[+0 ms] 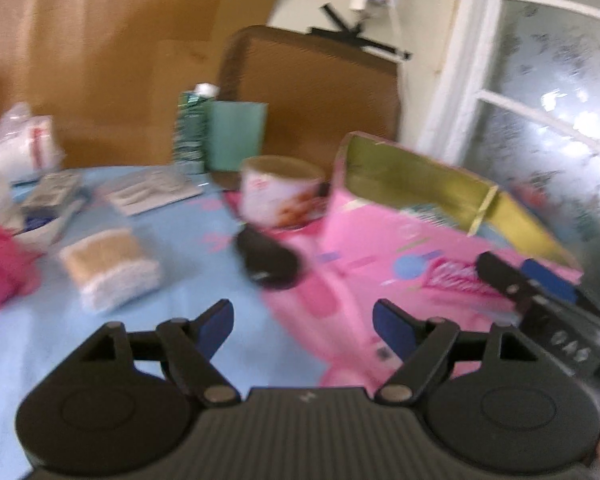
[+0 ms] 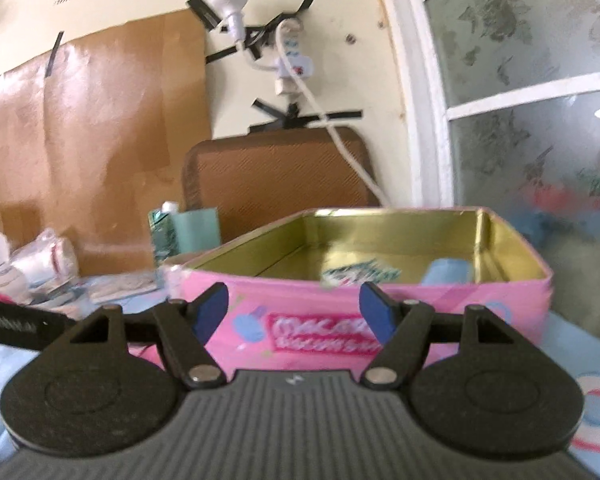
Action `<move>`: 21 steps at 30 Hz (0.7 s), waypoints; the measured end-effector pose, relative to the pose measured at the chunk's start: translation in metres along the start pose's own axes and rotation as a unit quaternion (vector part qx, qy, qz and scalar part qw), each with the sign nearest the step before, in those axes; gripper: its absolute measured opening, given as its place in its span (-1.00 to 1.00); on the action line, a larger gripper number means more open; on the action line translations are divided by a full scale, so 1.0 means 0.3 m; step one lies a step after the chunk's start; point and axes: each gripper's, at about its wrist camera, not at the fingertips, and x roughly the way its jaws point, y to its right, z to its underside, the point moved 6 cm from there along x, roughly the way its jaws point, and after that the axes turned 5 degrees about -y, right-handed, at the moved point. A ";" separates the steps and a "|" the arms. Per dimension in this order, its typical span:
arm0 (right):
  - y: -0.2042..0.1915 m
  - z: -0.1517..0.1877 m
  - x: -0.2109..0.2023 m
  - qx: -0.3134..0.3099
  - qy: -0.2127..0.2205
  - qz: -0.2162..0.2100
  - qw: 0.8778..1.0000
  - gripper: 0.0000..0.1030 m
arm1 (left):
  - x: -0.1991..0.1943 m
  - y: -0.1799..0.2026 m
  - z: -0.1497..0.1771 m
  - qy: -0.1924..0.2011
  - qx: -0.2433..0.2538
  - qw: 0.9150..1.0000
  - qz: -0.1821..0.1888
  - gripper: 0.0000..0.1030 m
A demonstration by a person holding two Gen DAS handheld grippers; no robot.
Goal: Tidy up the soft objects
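A pink tin box [image 2: 364,320] with a gold inside stands open right in front of my right gripper [image 2: 294,308], which is open and empty. A printed packet [image 2: 360,274] and a pale blue item [image 2: 448,272] lie inside the box. The box also shows in the left wrist view [image 1: 400,240]. My left gripper [image 1: 304,322] is open and empty above the blue cloth. A beige and white soft pad [image 1: 108,270], a pink soft thing [image 1: 0,272] and a black oval item [image 1: 268,260] lie ahead of it. The right gripper's fingers [image 1: 512,280] show at the right.
A round tub [image 1: 280,192] stands by the box. Flat packets [image 1: 148,192], a white plastic bag [image 1: 16,144] and a green carton [image 1: 216,136] sit further back. A brown chair back [image 2: 276,176] and a frosted window [image 2: 540,120] stand behind the table.
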 end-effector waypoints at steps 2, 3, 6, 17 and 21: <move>-0.021 0.013 0.008 0.012 -0.021 -0.011 1.000 0.44 | -0.001 -0.033 0.015 -0.005 0.003 1.000 -0.028 0.54; -0.031 0.020 0.014 0.019 -0.033 -0.016 0.999 0.44 | -0.002 -0.044 0.022 -0.007 0.005 0.999 -0.038 0.54; -0.048 0.035 0.030 0.032 -0.056 -0.024 0.998 0.44 | -0.002 -0.078 0.043 -0.012 0.004 0.998 -0.054 0.56; -0.014 0.066 0.058 0.103 -0.097 -0.014 0.990 0.45 | -0.004 -0.091 0.067 0.003 0.014 0.998 -0.060 0.71; 0.005 0.068 0.068 0.118 -0.104 -0.019 0.987 0.45 | -0.005 -0.092 0.067 0.004 0.018 0.998 -0.055 0.73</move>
